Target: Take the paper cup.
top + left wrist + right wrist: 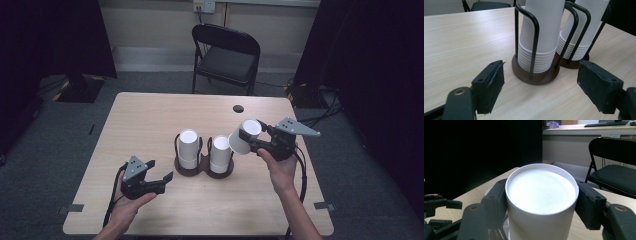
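Left gripper: black, blocky, with a grey three-cornered plate on top, held low over the near left part of the worktop. Its jaws are spread wide and released, grasping nothing. In the left gripper view the jaw pads look like flat rectangular blocks faced with a dark, slightly fuzzy lining.

Worktop: pale wood-grain laminate, rectangular with rounded corners, matte and smooth, with a small dark round hole near its far right edge.

Cup holder: two round dark brown bases joined side by side near the middle of the worktop, each with thin black bent-wire loops rising upright around a stack.

Left cup stack: white paper cups nested bottom-up, a smooth tapered wall above, many thin rolled rims layered at the base.

Right cup stack: the same white nested cups, just beside the left stack, slightly shorter in the high view.

Right gripper: black with a grey plate, held above the worktop to the right of the holder. Its jaws are clenched on the sides of a single cup.

Held cup: white paper, smooth, tapered, tilted on its side in the air just right of the right cup stack, clear of it. In the right gripper view its round flat bottom, ringed by a thin raised lip, faces the camera.

Chair: black folding chair, metal frame and padded seat, beyond the far edge of the worktop.
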The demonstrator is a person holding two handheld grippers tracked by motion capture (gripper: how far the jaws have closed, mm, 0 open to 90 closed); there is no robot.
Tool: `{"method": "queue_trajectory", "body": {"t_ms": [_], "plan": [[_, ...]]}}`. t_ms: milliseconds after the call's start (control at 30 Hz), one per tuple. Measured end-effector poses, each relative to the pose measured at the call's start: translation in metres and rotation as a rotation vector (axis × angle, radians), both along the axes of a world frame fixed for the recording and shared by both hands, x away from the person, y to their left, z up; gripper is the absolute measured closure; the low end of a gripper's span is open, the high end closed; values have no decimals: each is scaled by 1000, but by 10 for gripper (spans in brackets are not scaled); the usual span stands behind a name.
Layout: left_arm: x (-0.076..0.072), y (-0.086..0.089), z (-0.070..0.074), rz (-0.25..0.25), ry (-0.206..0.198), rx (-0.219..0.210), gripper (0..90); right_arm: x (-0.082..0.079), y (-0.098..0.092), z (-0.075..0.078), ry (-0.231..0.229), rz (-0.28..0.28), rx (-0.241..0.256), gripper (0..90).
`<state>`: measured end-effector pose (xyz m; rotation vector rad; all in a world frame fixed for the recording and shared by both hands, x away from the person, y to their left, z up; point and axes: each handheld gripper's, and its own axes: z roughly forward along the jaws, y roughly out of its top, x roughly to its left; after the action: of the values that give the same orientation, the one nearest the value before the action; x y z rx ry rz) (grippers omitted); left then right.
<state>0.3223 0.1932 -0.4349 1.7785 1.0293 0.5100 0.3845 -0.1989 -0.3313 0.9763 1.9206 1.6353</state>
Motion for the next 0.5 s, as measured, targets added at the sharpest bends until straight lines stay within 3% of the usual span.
{"method": "queue_trajectory", "body": {"t_ms": [167, 233, 433, 500], "plan": [[1, 0, 0, -14, 0, -9, 258, -4, -1, -2, 12, -3, 0, 336], [-1, -3, 3, -29, -35, -6, 252, -10, -4, -6, 22, 1, 26, 336], [-4, -7, 8, -43, -65, -8, 259, -18, -7, -13, 67, 25, 70, 336], [-4, -8, 8, -53, -64, -5, 299, -19, -6, -16, 79, 27, 66, 336]]}}
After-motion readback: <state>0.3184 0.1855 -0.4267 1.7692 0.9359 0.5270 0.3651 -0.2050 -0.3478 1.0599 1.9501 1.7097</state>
